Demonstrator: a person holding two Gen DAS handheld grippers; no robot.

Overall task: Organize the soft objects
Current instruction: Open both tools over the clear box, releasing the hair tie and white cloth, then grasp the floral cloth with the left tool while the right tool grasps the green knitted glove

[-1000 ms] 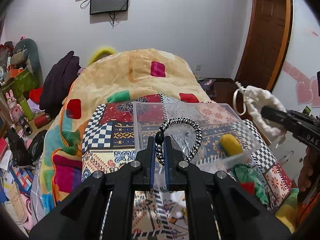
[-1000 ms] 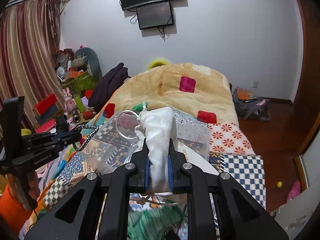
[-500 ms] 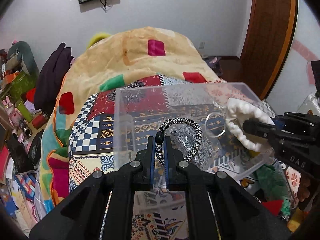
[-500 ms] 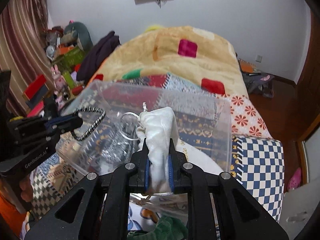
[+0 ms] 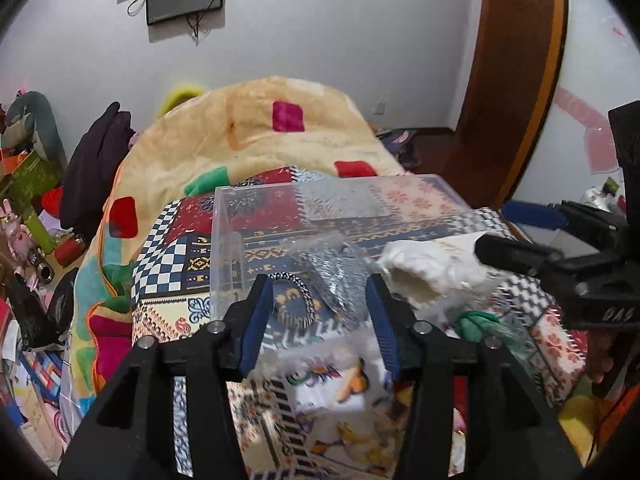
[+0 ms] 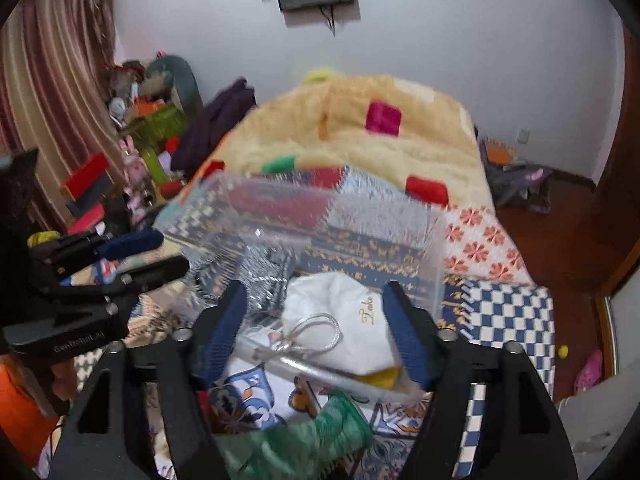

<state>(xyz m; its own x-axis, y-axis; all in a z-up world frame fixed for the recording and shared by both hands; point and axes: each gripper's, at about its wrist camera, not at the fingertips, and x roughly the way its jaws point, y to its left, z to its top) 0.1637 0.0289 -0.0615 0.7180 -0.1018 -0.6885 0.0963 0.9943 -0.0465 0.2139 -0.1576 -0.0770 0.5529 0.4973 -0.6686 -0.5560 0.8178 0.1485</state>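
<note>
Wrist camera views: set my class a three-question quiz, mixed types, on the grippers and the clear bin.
1. True or false: the left gripper is open.
2. Which lies between the right gripper's open jaws? A. white pouch B. yellow ball C. red box
3. Fill in: the black-and-white hair tie lies by the silver pouch in the clear ____.

Key: 1 true; 2 A; 3 bin.
</note>
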